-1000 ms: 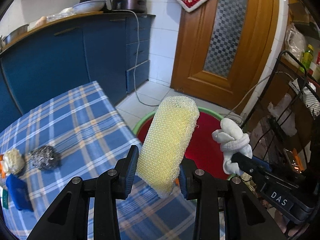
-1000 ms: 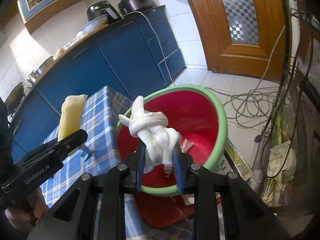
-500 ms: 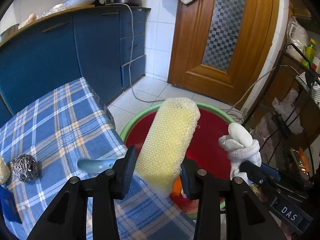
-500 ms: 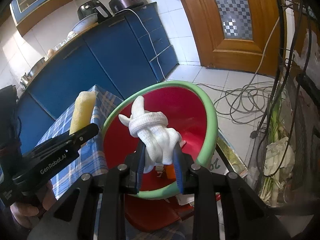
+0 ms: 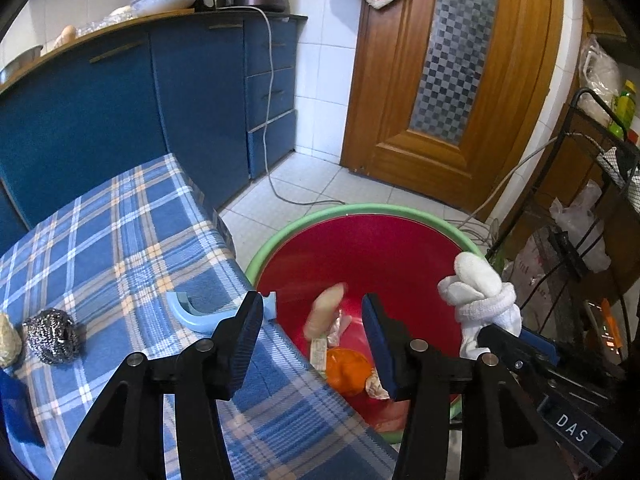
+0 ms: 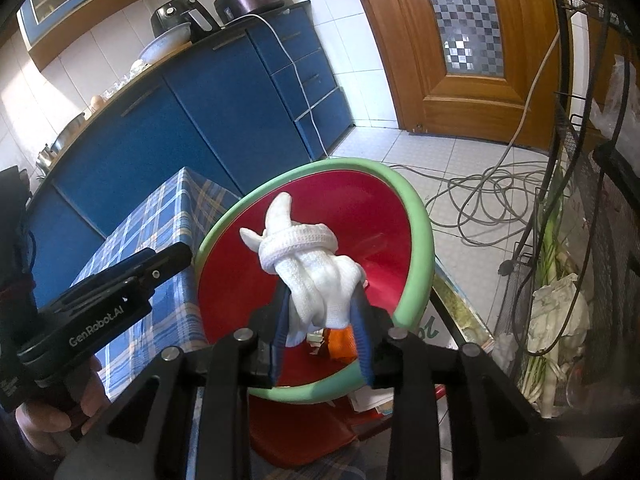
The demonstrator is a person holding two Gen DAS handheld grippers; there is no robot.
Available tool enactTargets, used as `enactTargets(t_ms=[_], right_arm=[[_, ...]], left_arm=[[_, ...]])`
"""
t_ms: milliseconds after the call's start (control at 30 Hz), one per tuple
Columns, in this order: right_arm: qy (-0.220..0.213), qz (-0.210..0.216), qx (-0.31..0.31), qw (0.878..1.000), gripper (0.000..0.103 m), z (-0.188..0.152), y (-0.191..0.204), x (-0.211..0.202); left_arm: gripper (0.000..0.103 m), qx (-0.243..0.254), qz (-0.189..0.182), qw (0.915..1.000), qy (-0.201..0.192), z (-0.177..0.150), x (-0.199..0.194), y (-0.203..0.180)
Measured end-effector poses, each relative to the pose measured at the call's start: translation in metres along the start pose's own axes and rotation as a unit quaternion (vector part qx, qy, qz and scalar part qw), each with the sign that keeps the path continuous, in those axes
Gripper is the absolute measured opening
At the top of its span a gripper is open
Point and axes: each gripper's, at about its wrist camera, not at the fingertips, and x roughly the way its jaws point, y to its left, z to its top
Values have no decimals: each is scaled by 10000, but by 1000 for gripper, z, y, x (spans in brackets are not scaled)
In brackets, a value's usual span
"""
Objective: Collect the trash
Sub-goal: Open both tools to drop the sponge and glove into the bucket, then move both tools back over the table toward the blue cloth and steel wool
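Between the right gripper's [image 6: 322, 330] jaws, just easing apart, the knotted white glove [image 6: 310, 268] stands upright, still pinched, directly above the red basin [image 6: 418, 240]; the left gripper [image 5: 312, 340] has just opened, empty, beside the bench [image 5: 120, 240].

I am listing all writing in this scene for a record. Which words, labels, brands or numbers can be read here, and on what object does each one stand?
"DAS": white letters on the body of the right hand-held gripper, seen from the left wrist view.
"GenRobot.AI": white letters on the side of the left hand-held gripper, seen from the right wrist view.
Green marks on the white board under the basin: partly hidden, unreadable.
Packet in the basin: print too small.
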Motion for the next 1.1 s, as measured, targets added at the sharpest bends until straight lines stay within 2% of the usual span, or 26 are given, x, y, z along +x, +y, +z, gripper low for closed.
enactTargets(t_ms=[33, 100, 300, 800, 1100], right_arm=[[-4, -1, 21, 10000, 36, 0, 0, 0], [-6, 31, 60, 10000, 46, 1, 0, 0], [-133, 110, 59, 9998, 53, 2, 2, -8], [-310, 366, -147, 9987, 56, -4, 28, -33], [-348, 569, -349, 9972, 60, -10, 50, -45]], left_arm=[[53, -11, 7, 10000, -15, 0, -2, 1], [53, -27, 16, 10000, -39, 0, -4, 3], [53, -100, 68, 9999, -118, -1, -15, 9], [53, -503, 302, 9978, -309, -17, -62, 42], [53, -929, 694, 9926, -349, -38, -94, 80]])
